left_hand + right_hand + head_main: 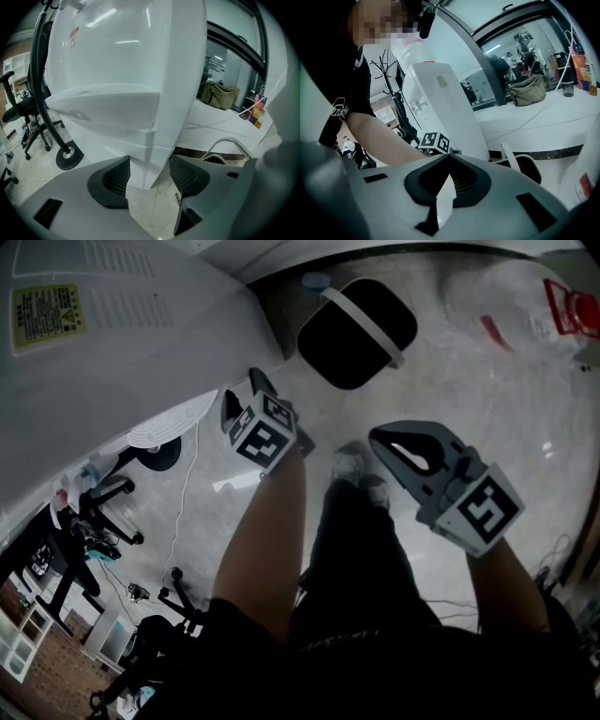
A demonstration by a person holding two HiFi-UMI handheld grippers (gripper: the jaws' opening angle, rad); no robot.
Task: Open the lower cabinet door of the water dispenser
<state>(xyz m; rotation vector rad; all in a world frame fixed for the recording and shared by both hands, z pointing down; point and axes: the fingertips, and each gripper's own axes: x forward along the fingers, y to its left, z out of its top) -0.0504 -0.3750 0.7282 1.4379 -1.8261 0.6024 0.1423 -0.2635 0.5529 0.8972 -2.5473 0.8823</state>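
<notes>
Left gripper (149, 176) jaws are clamping door (143, 161) bottom corner; right gripper (449, 180) jaws are sitting together; dispenser (117, 56) top cut off.

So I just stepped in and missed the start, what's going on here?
A person holds a gripper in each hand beside a white water dispenser. The left claw grips its lower front corner, apparently the cabinet door's edge. The right claw is shut and empty, held off to the side.
</notes>
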